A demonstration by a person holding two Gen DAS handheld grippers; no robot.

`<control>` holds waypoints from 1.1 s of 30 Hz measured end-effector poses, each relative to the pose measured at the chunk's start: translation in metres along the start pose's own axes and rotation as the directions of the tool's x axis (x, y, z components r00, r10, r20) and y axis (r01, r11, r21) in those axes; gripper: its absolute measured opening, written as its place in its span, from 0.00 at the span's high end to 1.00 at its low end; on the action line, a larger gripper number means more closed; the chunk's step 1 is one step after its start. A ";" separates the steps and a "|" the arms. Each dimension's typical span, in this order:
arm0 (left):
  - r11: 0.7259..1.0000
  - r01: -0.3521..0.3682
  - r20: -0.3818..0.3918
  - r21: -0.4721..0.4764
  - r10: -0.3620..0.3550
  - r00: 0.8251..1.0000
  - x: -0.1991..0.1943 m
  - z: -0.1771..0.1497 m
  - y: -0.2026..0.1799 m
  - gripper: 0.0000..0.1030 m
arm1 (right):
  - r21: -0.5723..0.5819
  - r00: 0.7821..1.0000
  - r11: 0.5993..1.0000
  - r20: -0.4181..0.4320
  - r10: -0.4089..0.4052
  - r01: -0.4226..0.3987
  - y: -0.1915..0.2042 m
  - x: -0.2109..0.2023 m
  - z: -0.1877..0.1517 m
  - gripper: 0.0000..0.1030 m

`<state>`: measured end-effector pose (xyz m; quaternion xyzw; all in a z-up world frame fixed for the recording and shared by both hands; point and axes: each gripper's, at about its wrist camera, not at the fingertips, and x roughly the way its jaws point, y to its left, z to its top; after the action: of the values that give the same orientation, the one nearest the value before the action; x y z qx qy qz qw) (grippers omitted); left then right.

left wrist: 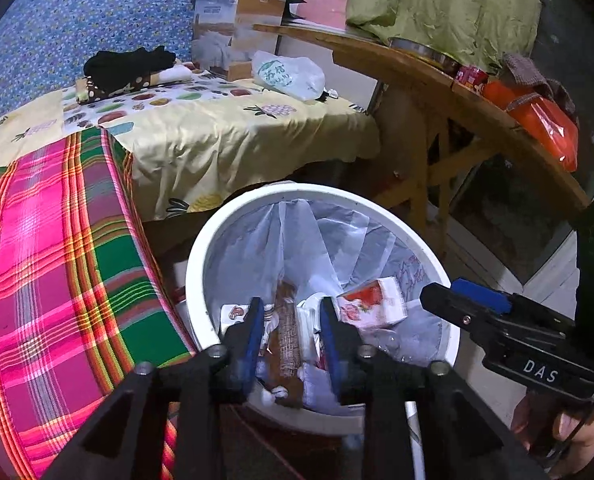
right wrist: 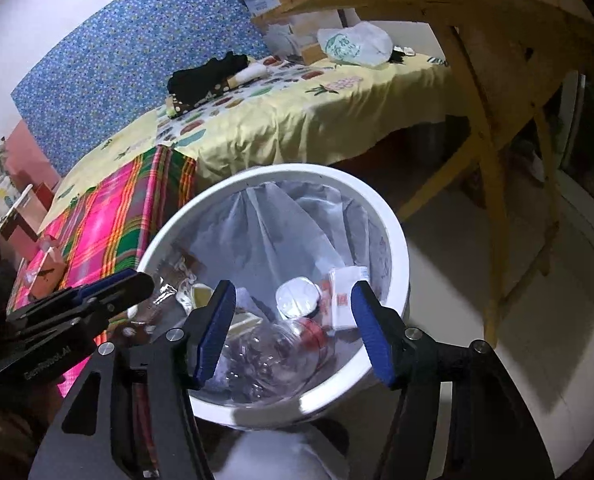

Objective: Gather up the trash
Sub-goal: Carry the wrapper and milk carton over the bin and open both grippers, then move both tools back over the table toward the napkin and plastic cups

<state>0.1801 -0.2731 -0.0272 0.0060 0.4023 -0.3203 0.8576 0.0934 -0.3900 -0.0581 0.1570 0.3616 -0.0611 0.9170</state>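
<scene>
Both claws hang over the white trash bin (left wrist: 201, 248), which stands on the floor between the bed (left wrist: 217, 136) and the wooden counter (left wrist: 437, 80). The left claw (left wrist: 293, 320) has its jaws narrowly apart and nothing pinched between them; the brown wrapper (left wrist: 287, 336) seen in the gap lies down in the bin's clear liner (left wrist: 257, 248), not in the grip, as far as the view shows. The right claw (right wrist: 293, 328) is spread wide and empty above a clear plastic bottle (right wrist: 273, 356), a white lid (right wrist: 297, 296) and a small red-and-white carton (right wrist: 343, 296), all already inside.

The step in hand looks like the pause over the bin — a drop finished, or a check of the contents. Trash still outside may include the white plastic bag (left wrist: 289, 74) on the bed and the orange packet (left wrist: 537, 120) on the counter, though neither is certainly rubbish. The next move calls for lifting one claw clear of the rim, swinging toward one of those, and opening wide enough to take soft, crinkly plastic.
</scene>
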 end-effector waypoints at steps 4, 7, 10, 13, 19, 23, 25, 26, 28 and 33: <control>1.000 -0.007 0.017 -0.010 0.007 1.000 -0.011 0.000 0.003 0.68 | -0.008 1.000 1.000 0.015 0.013 -0.013 0.004 -0.006 0.000 0.40; 1.000 -0.015 0.030 -0.021 0.015 0.999 -0.021 -0.003 0.007 0.68 | -0.020 0.999 1.000 0.024 0.025 -0.024 0.011 -0.009 0.001 0.40; 0.999 -0.031 0.040 -0.037 0.032 0.999 -0.033 -0.007 0.013 0.68 | -0.041 0.998 0.998 0.041 0.047 -0.045 0.019 -0.014 0.001 0.40; 0.998 -0.036 0.047 -0.059 0.039 0.998 -0.045 -0.011 0.020 0.68 | -0.067 0.997 0.996 0.052 0.065 -0.062 0.028 -0.016 0.002 0.38; 0.994 -0.068 0.068 -0.083 0.074 0.995 -0.068 -0.019 0.033 0.68 | -0.112 0.994 0.989 0.049 0.102 -0.096 0.046 -0.017 0.000 0.37; 0.991 -0.090 0.081 -0.100 0.099 0.992 -0.082 -0.028 0.042 0.68 | -0.137 0.992 0.984 0.036 0.123 -0.117 0.059 -0.016 -0.001 0.37; 0.988 -0.103 0.085 -0.111 0.113 0.990 -0.089 -0.033 0.048 0.68 | -0.145 0.991 0.981 0.028 0.131 -0.126 0.064 -0.016 -0.003 0.37; 0.988 -0.108 0.087 -0.114 0.119 0.989 -0.092 -0.035 0.050 0.68 | -0.153 0.991 0.980 0.020 0.135 -0.130 0.068 -0.014 -0.003 0.37; 0.985 -0.123 0.090 -0.124 0.135 0.987 -0.099 -0.040 0.057 0.68 | -0.167 0.990 0.976 0.010 0.142 -0.139 0.074 -0.015 -0.006 0.37; 0.975 -0.163 0.093 -0.152 0.179 0.980 -0.113 -0.052 0.072 0.68 | -0.206 0.986 0.964 -0.015 0.168 -0.168 0.090 -0.014 -0.010 0.37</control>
<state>0.1310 -0.1401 -0.0020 -0.0381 0.3762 -0.2153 0.9004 0.0970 -0.3014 -0.0339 0.0911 0.3504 0.0545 0.9306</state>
